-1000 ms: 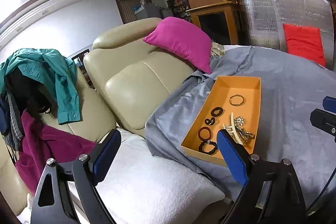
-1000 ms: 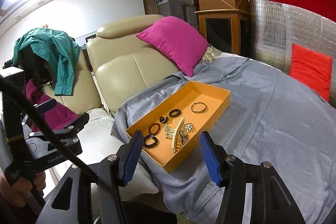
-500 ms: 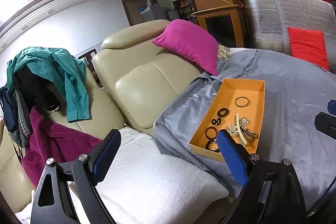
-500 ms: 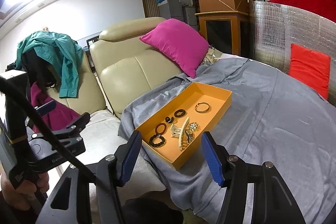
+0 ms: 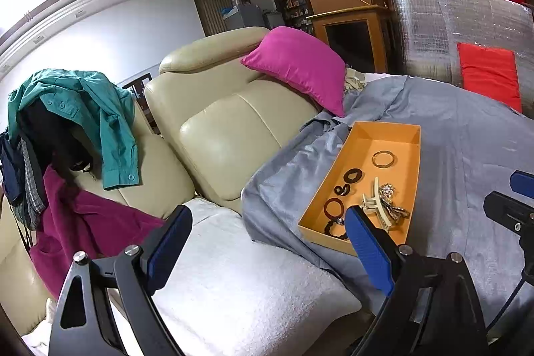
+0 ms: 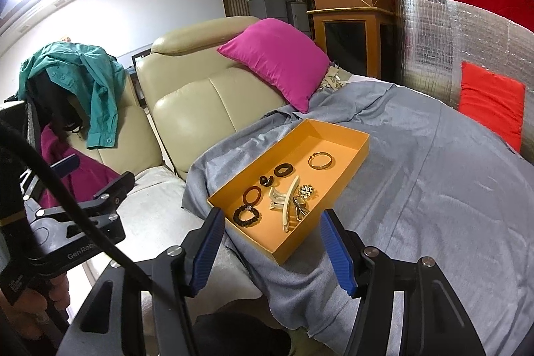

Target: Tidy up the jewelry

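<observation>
Nearest to me: left gripper has its jaws wide apart, nothing between them, hanging over the white towel on the sofa seat. Right gripper sits at a medium gap, also empty, its jaws aimed at the near short end of the orange tray. Neither gripper touches anything I can see.

The tray lies on the grey cloth, near that cloth's left edge, where it drops off toward the towel. Long axis runs from near-left to far-right in the right wrist view; its near corner points toward me. Open cloth all along the tray's right side and beyond its far end gives free room there. On the left the room is tighter: cloth folds, then the beige sofa back.

Inside the tray, near to far:
- black bead bracelet at the near end
- dark red ring just behind it
- cream hair claw, long axis roughly along the tray, beside a pile of metallic pieces that I can't resolve
- two small dark rings
- gold bangle, lying flat, apart from the rest; the far end past it is bare floor.

Farther back: magenta pillow against the sofa, foil panel closing the right side.
</observation>
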Available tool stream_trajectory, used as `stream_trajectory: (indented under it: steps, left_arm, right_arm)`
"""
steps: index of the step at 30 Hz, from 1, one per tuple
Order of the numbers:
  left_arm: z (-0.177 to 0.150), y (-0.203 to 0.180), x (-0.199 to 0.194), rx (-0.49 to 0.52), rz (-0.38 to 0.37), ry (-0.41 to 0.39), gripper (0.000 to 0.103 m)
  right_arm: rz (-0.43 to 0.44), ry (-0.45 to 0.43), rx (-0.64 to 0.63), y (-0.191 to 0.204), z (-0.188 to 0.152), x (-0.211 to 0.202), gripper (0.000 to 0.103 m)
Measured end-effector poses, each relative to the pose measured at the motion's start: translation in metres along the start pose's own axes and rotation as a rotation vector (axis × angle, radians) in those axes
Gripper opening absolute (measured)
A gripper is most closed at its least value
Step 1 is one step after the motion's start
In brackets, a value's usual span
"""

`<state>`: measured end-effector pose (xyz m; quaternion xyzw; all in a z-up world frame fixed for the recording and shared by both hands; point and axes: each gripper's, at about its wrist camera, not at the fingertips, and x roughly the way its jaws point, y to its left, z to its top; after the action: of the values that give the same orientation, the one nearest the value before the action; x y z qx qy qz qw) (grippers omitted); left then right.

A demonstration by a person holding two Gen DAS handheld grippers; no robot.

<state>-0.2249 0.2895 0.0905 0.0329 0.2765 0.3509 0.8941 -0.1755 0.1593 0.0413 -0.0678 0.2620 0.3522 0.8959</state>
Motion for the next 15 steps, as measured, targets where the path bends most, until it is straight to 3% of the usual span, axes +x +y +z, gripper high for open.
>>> stream_trajectory:
  steps: [15]
  left_arm:
    - [0.0016, -0.0039, 0.0019, 0.011, -0.012, -0.001, 0.093]
  right_arm:
    - [-0.004, -0.008, 0.005, -0.0014, 0.0011, 0.0004, 0.063]
